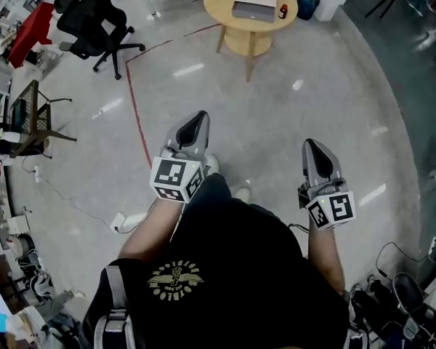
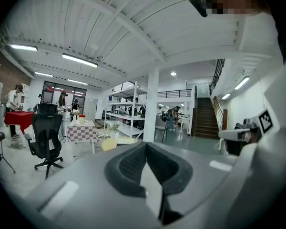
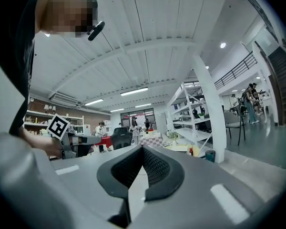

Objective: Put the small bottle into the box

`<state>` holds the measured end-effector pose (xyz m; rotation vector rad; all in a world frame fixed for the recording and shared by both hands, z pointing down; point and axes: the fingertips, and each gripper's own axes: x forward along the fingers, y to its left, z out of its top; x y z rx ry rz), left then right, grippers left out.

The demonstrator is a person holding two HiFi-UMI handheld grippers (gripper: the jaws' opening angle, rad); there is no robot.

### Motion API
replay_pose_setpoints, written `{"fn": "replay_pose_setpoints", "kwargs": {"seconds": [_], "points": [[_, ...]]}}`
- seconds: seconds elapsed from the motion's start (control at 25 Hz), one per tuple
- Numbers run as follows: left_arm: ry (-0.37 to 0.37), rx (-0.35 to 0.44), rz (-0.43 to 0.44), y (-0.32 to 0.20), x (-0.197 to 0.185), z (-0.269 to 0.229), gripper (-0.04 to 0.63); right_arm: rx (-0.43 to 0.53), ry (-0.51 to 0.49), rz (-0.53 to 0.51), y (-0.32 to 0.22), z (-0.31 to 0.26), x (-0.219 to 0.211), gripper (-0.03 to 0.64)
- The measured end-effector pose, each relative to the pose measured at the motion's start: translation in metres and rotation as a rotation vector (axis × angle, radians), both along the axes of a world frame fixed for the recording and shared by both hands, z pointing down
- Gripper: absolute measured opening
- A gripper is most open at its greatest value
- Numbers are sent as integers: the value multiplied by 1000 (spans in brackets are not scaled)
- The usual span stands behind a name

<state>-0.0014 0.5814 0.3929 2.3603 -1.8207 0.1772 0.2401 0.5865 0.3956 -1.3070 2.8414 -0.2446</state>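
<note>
In the head view the person stands on a glossy grey floor [image 1: 276, 122] and holds both tools out in front of a black T-shirt [image 1: 232, 267]. The left claw [image 1: 194, 123] and the right claw [image 1: 313, 151] point away from the body, well apart from each other, each with its marker cube at the near end. Both are far from the round pale wooden surface [image 1: 221, 6] at the top of the view. On it lies the flat grey-white box [image 1: 254, 4], and the small red bottle [image 1: 283, 10] stands upright just to the right of the box, outside it. A blue bin [image 1: 306, 4] sits on the floor beyond the surface, a black wheeled office chair [image 1: 94, 17] stands at upper left, and a thin red line [image 1: 134, 100] runs across the floor.

In the left gripper view the left claw's two dark ribbed pads [image 2: 128, 163] meet at the tip with nothing between them. Ahead are the office chair, a checked tablecloth [image 2: 81, 130], a white pillar [image 2: 151, 104] and a staircase [image 2: 207, 118].

In the right gripper view the right claw's jaws are likewise pressed together and empty. The left claw's marker cube shows at the left, and white shelving [image 3: 193, 113] stands ahead.
</note>
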Motion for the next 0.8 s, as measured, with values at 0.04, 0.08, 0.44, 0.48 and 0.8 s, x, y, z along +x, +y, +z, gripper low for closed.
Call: {"fn": "replay_pose_setpoints", "kwargs": {"seconds": [0.04,0.08,0.44,0.48,0.8], "points": [[-11,4,3,-4,3,-2,0,3,10,-8,-2,-3,-1,6],[-22,21,9,-9,6,-8,0,15,22,-21,-5,-7,-4,6],[6,57,68,-55,-25,-2,0,-12,-4,31,-40,4,-44,6],[1,56,75,-57,-31,-2,0,-15,-9,33,-44,5,-51,6],[0,50,106,-119,-67,-1,0,-33,-14,43,-105,9,-93,6]]}}
